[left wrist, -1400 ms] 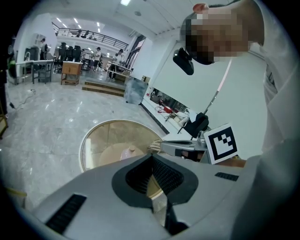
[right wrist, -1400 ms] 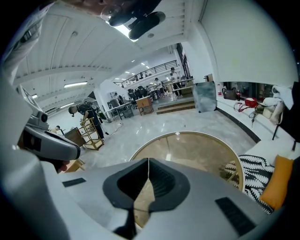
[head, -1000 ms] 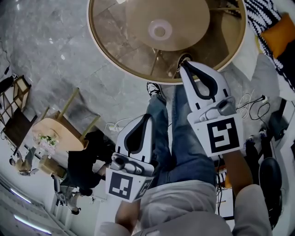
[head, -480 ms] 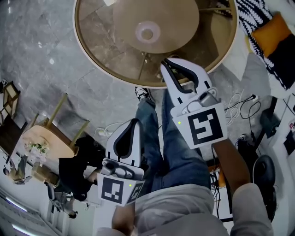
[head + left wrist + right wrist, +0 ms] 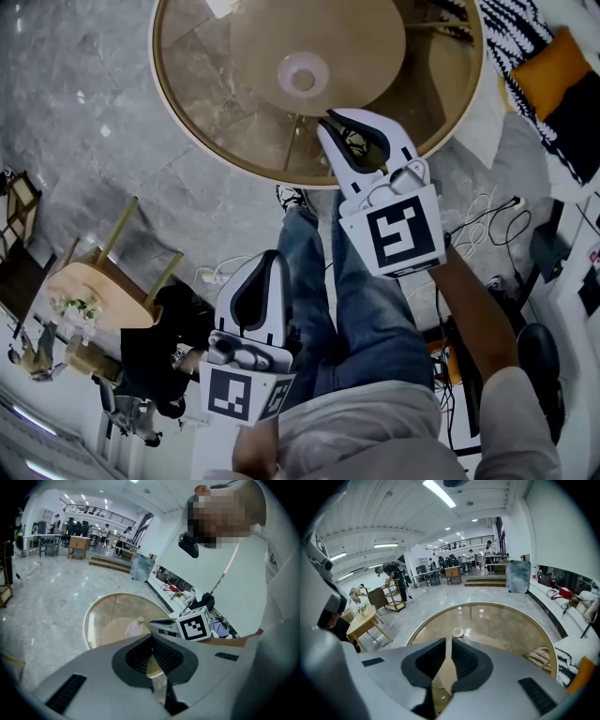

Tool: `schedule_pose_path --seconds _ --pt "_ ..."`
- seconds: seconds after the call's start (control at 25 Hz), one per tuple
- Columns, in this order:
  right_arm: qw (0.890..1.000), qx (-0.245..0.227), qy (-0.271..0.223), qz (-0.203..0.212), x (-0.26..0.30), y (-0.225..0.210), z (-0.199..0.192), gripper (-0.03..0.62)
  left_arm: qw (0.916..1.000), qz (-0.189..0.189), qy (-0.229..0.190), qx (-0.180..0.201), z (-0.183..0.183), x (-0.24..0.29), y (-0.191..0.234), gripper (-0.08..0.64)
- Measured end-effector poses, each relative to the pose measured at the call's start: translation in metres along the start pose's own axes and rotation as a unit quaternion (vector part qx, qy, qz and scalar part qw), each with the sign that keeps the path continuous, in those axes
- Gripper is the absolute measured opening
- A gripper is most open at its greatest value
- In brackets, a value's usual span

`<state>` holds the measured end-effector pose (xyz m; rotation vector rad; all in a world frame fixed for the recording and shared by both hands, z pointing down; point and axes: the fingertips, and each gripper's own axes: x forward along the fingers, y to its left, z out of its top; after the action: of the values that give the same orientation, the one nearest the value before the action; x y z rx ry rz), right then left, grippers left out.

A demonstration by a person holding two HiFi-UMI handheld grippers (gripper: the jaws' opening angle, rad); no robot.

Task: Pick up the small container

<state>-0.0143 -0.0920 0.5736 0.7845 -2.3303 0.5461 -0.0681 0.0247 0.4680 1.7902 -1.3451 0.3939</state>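
The small container (image 5: 302, 75) is a pale pink pot standing near the middle of a round glass table (image 5: 187, 112). It also shows in the left gripper view (image 5: 137, 629) and the right gripper view (image 5: 457, 632). My right gripper (image 5: 328, 119) reaches over the table's near rim, short of the container and not touching it. Its jaws have just been opening; a narrow gap shows between them (image 5: 449, 644) with nothing in it. My left gripper (image 5: 274, 257) hangs lower by the person's legs, shut and empty (image 5: 151, 637).
A person's jeans-clad legs (image 5: 366, 300) stand below the table's near edge. A wooden side table and chair (image 5: 103, 281) sit at the left with a person in black (image 5: 155, 347) beside them. Cables (image 5: 497, 211) and a striped cushion (image 5: 553, 56) lie at the right.
My right gripper has moved forward over the table's rim, closer to the container, and its jaws have parted slightly. The left gripper has stayed nearly still.
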Motion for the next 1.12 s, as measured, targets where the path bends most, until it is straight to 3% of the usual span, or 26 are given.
schedule_pose_path --seconds 1.12 --pt "0.999 -0.029 0.025 -0.006 0.047 -0.014 -0.009 0.129 0.9992 0.024 -0.010 -0.029 -0.002 -0.002 0.014 0.017"
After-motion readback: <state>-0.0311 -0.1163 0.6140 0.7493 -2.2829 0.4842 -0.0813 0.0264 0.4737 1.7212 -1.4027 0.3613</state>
